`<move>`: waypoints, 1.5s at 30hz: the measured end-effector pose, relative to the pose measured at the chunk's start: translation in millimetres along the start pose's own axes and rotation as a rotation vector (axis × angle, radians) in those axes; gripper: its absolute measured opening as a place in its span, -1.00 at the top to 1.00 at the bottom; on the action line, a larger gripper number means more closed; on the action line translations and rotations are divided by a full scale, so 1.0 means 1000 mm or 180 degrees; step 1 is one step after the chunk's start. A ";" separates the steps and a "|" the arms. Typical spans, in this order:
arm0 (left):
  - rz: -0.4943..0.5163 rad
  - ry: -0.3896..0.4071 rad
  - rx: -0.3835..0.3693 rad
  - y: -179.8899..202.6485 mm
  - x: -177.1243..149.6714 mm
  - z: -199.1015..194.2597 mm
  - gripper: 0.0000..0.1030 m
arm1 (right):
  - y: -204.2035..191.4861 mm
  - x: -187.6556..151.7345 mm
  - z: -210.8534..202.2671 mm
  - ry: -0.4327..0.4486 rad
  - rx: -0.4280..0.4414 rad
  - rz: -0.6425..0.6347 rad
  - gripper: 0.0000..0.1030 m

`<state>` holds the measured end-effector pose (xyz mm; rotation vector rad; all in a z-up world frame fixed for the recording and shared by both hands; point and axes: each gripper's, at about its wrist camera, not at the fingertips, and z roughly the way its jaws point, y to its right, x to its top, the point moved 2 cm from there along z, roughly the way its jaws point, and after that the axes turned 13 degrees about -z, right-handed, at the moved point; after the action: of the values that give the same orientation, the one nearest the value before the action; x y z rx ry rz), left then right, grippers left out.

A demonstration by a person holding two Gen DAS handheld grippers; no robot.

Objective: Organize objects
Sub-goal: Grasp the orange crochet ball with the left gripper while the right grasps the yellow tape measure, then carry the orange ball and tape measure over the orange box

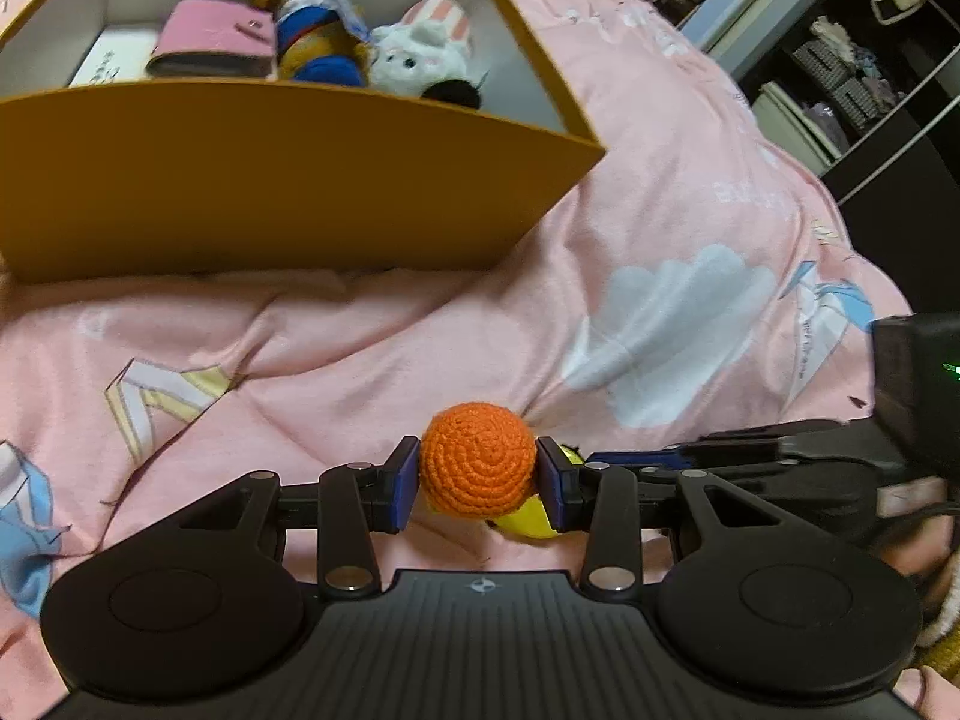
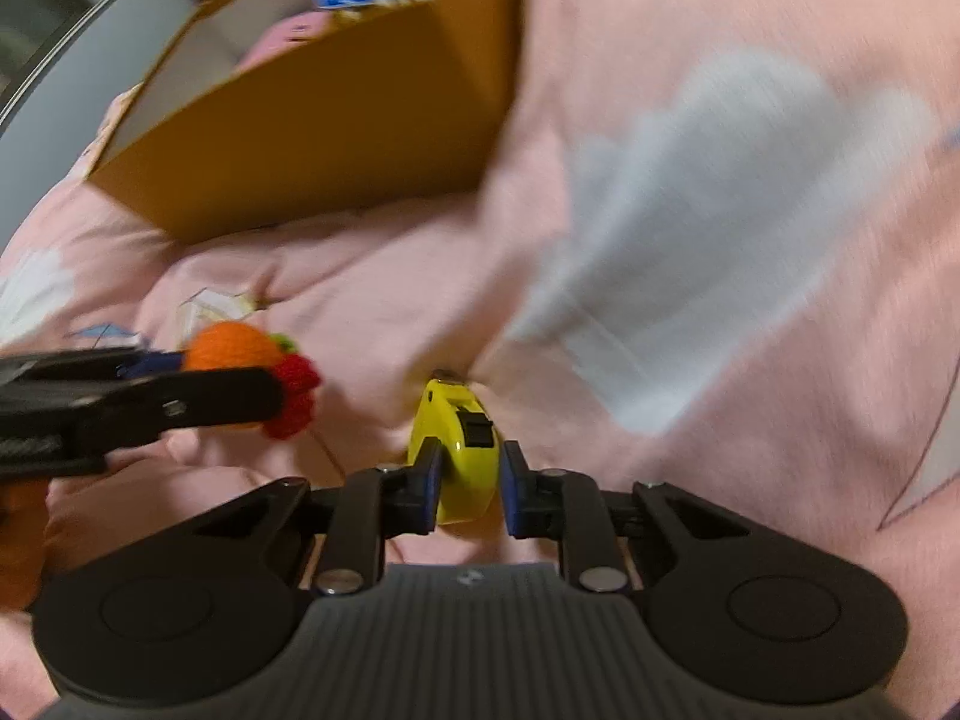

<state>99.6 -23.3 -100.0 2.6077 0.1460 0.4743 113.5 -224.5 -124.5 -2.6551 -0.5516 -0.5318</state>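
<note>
My left gripper (image 1: pixel 478 483) has its blue pads pressed on either side of the orange crochet ball (image 1: pixel 478 467) — a firm hold, with the ball's red crochet bits (image 2: pixel 295 397) poking out past the fingers in the right view. My right gripper (image 2: pixel 469 483) straddles the yellow tape measure (image 2: pixel 457 450); the left pad touches its body, while the right pad seems to stand just off it, so I read that pair as narrow but not yet clamped. The tape measure lies on the pink quilt (image 1: pixel 336 348) just beside the left gripper, so the two tools are crowded together. Ahead and up from both sits the orange box (image 1: pixel 270 180), open, with a pink wallet (image 1: pixel 210 42) and plush toys (image 1: pixel 414 51) already inside. To do this well I would lift the ball clear of the near wall before moving forward — the wall stands tall — and release over the bare part of the floor. I judge the right pads should close squarely first.
</note>
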 end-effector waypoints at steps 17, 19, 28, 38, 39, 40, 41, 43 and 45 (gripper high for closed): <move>-0.0162 -0.0256 0.0340 -0.021 -0.002 0.018 0.11 | -0.032 0.016 0.026 -0.0115 0.0394 -0.0298 0.51; -0.0135 -0.0260 0.0354 -0.020 -0.003 0.018 0.11 | -0.034 0.016 0.019 -0.0087 0.0219 -0.0366 0.57; -0.0255 -0.0290 0.0314 -0.029 -0.001 0.017 0.11 | -0.029 0.013 0.028 -0.0265 0.0119 -0.0409 0.59; -0.0218 -0.0038 -0.0074 -0.017 0.014 -0.022 0.11 | -0.032 0.033 -0.022 0.0134 0.0045 -0.0538 0.59; -0.0189 0.0045 -0.0139 -0.011 0.017 -0.031 0.11 | -0.033 0.038 -0.031 0.0206 0.0030 -0.0567 0.59; -0.0163 0.0140 -0.0215 -0.006 0.021 -0.041 0.11 | -0.034 0.044 -0.042 0.0289 0.0040 -0.0593 0.59; -0.0136 0.0229 -0.0276 -0.001 0.026 -0.050 0.11 | -0.034 0.052 -0.054 0.0394 0.0065 -0.0615 0.59; -0.0104 0.0451 -0.0322 0.009 0.038 -0.067 0.11 | -0.038 0.068 -0.074 0.0588 0.0066 -0.0691 0.59; -0.0093 0.0648 -0.0292 0.016 0.051 -0.076 0.11 | -0.043 0.085 -0.090 0.0775 0.0010 -0.0804 0.59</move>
<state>120.2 5.9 -14.3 2.4607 0.2241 0.7187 141.6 -201.4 1.3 -2.4817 -0.8141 -0.9115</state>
